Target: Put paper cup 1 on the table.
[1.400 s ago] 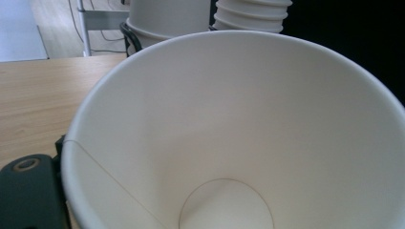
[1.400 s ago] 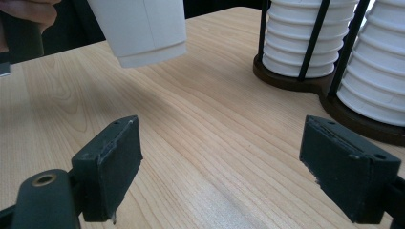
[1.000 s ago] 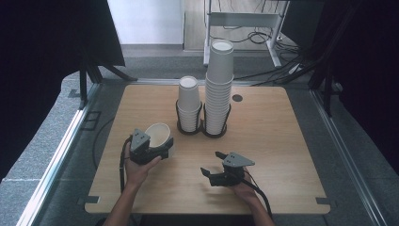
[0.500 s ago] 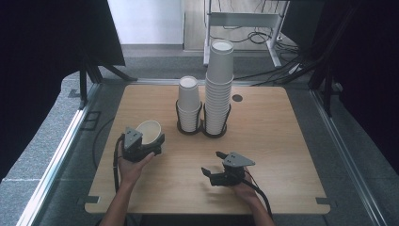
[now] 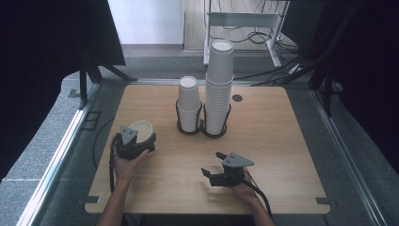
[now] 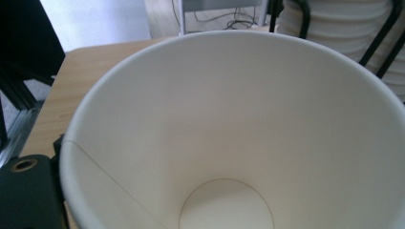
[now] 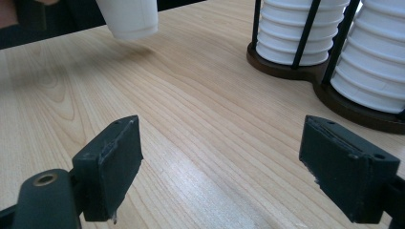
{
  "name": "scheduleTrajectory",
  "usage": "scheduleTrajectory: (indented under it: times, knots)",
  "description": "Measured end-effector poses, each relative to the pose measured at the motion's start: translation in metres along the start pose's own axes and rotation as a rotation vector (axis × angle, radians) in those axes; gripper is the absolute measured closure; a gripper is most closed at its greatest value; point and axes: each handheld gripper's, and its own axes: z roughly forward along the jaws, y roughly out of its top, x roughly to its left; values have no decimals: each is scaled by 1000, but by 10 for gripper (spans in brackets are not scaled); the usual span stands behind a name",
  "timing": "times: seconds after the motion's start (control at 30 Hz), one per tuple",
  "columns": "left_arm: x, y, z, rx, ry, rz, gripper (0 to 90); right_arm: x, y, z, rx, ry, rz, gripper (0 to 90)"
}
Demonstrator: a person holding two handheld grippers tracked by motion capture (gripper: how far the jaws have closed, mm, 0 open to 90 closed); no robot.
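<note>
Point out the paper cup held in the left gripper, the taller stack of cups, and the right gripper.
paper cup point(image 5: 140, 127), high view, on its inner wall.
taller stack of cups point(image 5: 219, 89), high view, mid-height on its side.
right gripper point(image 7: 219, 167), right gripper view, midway between its open jaws.

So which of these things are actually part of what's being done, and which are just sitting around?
Part of the job:
- paper cup, held by the left gripper
- short cup stack and tall cup stack in the black rack
- right gripper, open, resting over the table

Just lying about:
- grey frame and cables on the floor behind the table
</note>
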Motion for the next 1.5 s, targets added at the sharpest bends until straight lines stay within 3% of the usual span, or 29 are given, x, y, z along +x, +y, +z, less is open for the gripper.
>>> scheduleTrajectory:
  times: [0.1, 0.53, 0.8, 0.97, 1.1, 1.17, 1.5]
  knots:
    - [4, -5, 6, 40, 25, -10, 117, 0, 0, -1, -5, 6, 3, 144]
    - [8, -10, 13, 81, 60, -18, 108, 1, 0, 0, 1, 11, 4, 146]
    - [4, -11, 16, 94, 69, 7, 77, 1, 0, 1, 4, 10, 2, 147]
    - [4, -10, 14, 81, 76, -9, 2, 1, 0, 0, 4, 13, -1, 149]
    - [1, -5, 5, 46, 104, -13, 0, 1, 0, 0, 2, 12, 1, 149]
    - [-1, -3, 0, 34, 99, -13, 0, 1, 0, 0, 3, 11, 1, 149]
    - [-18, 17, -31, -63, 74, 33, 0, 0, 0, -1, -5, 8, 1, 149]
